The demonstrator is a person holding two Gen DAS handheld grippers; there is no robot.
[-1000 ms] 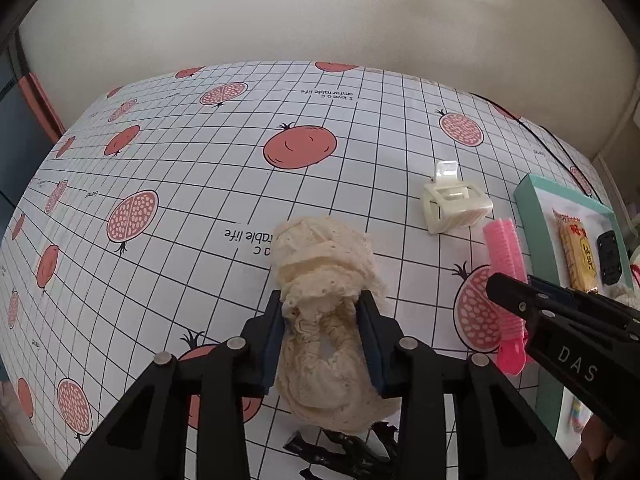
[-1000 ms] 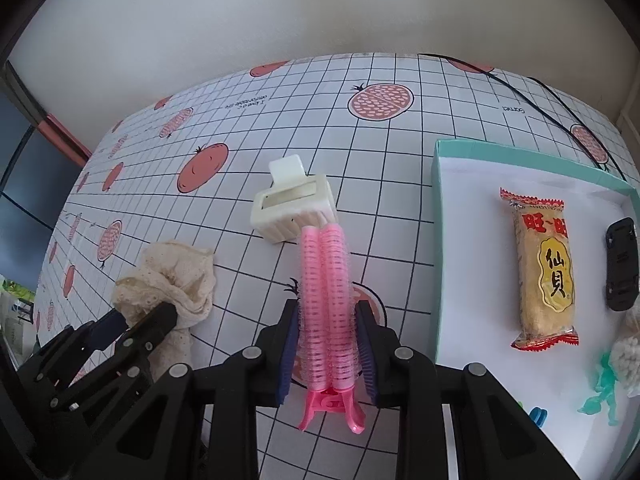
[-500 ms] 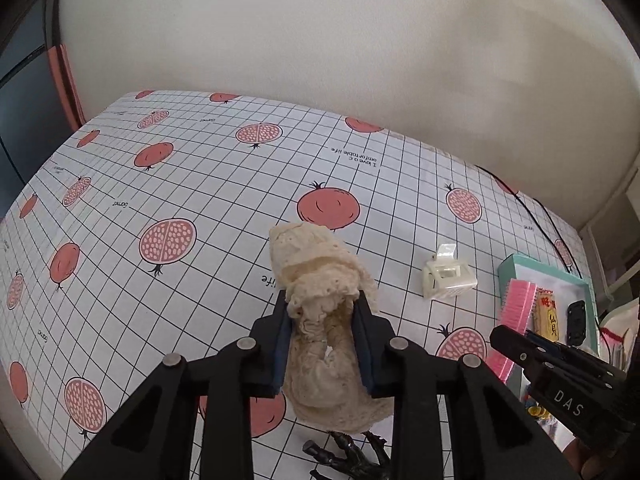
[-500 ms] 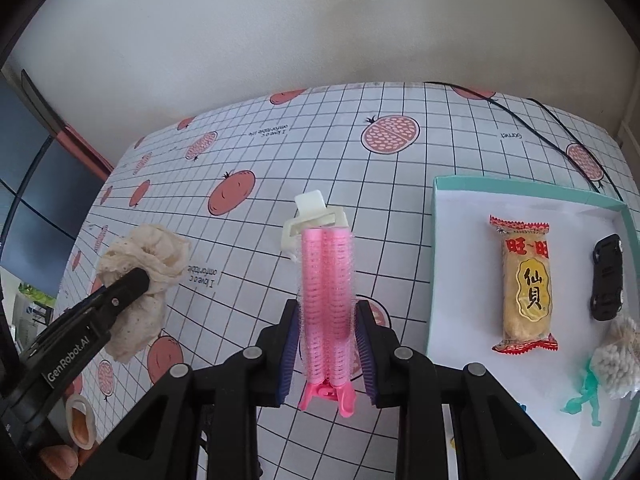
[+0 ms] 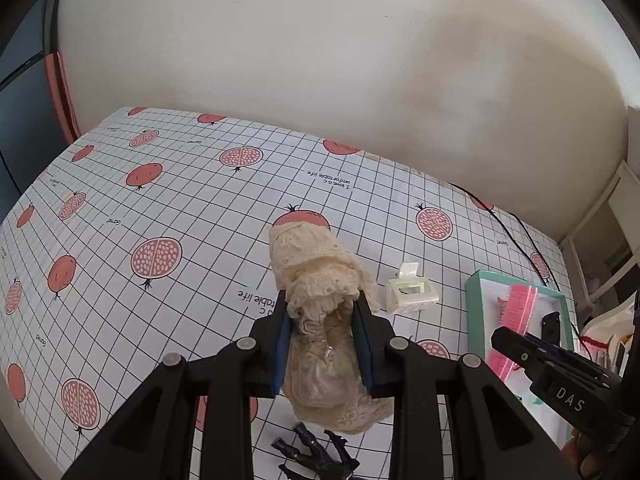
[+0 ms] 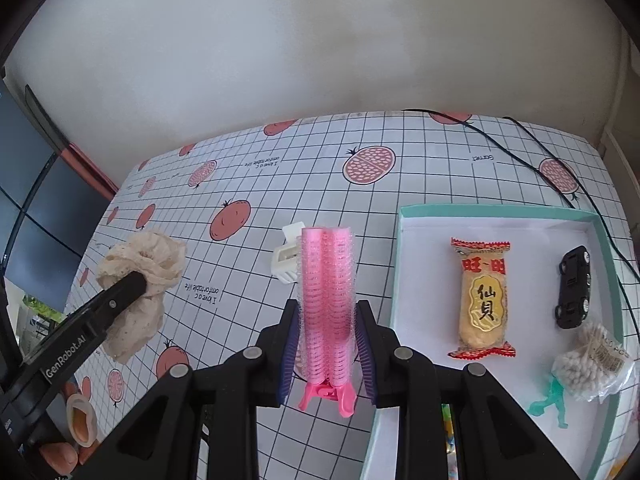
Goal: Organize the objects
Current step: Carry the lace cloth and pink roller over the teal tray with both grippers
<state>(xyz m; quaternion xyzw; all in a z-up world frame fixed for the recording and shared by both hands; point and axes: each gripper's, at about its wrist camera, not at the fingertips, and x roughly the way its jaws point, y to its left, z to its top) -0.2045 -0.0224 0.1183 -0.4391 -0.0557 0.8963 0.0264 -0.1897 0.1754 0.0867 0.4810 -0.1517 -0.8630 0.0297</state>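
- Above the pomegranate-print tablecloth (image 5: 168,200), the left gripper (image 5: 322,332) is clenched on a cream lace scrunchie (image 5: 320,280), which a second ago lay on the cloth and now hangs clear of it.
- Over to the right, the right gripper (image 6: 326,340) grasps a pink hair roller clip (image 6: 326,292), likewise raised from the table since the earlier views.
- With both pieces lifted, the pick-up stage looks done; carrying them to the teal tray (image 6: 496,212) seems the step in hand.
- That tray already holds a rice cracker packet (image 6: 482,296), a black toy car (image 6: 574,288), a bag of cotton swabs (image 6: 592,360) and a green figure (image 6: 554,398).
- A white claw clip (image 5: 410,290) remains on the cloth, near the tray.
- A dark spiky item (image 5: 316,452) lies at the frame's lower edge, possibly another hair clip; too cut off to tell.
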